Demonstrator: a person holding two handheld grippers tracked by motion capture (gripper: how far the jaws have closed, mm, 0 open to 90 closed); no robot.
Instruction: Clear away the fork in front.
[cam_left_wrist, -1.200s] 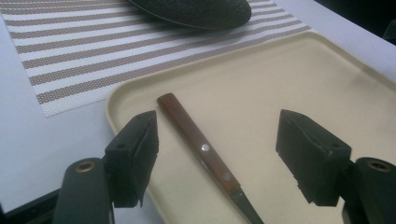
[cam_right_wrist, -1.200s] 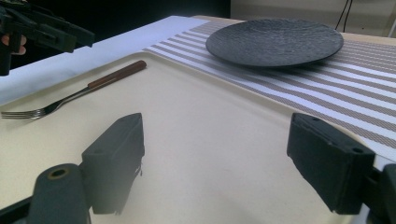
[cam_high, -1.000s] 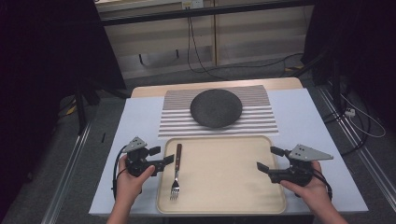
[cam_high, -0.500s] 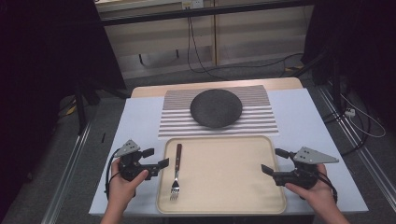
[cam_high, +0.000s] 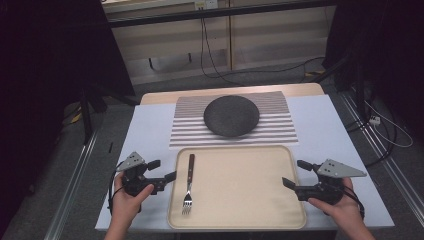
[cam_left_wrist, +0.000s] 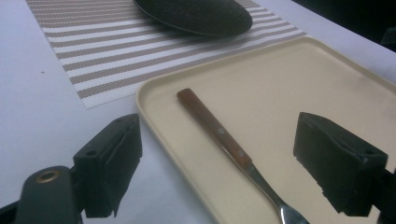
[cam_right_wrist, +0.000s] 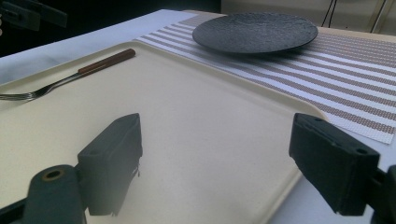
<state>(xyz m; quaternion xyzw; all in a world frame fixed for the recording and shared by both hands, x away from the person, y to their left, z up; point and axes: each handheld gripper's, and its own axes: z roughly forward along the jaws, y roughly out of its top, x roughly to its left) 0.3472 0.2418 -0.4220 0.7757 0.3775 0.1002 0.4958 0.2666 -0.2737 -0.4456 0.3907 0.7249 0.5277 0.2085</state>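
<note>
- The desk (cam_high: 150, 130) has a pale, matte white top with a strip of bare wood showing along its far edge; the room around it is dark, with black drapes at both sides.
- Behind the desk runs a low beige wall panel, and black cables (cam_high: 210, 55) trail down it onto a grey floor.
- A rectangular striped placemat (cam_high: 280, 127) of woven brown-and-white bands lies flat on the far half of the desk.
- A round dark plate (cam_high: 231, 116) with a rough, pebbled surface sits on the middle of the placemat.
- A cream tray (cam_high: 240, 190), smooth plastic with rounded corners and a low raised rim, lies on the near half, its far edge just beside the placemat.
- The fork (cam_high: 189, 184) lies flat in the left part of the tray, reddish-brown wooden handle with two rivets pointing toward the placemat, metal tines toward the person.
- The left claw (cam_high: 162, 171) is released, jaws spread wide; it is held just off the tray's left rim, near the fork, and in the left gripper view the fork's handle lies between the jaws but farther off.
- The right claw (cam_high: 296, 173) is also released, jaws apart and holding nothing, at the tray's right rim, well apart from the fork.
</note>
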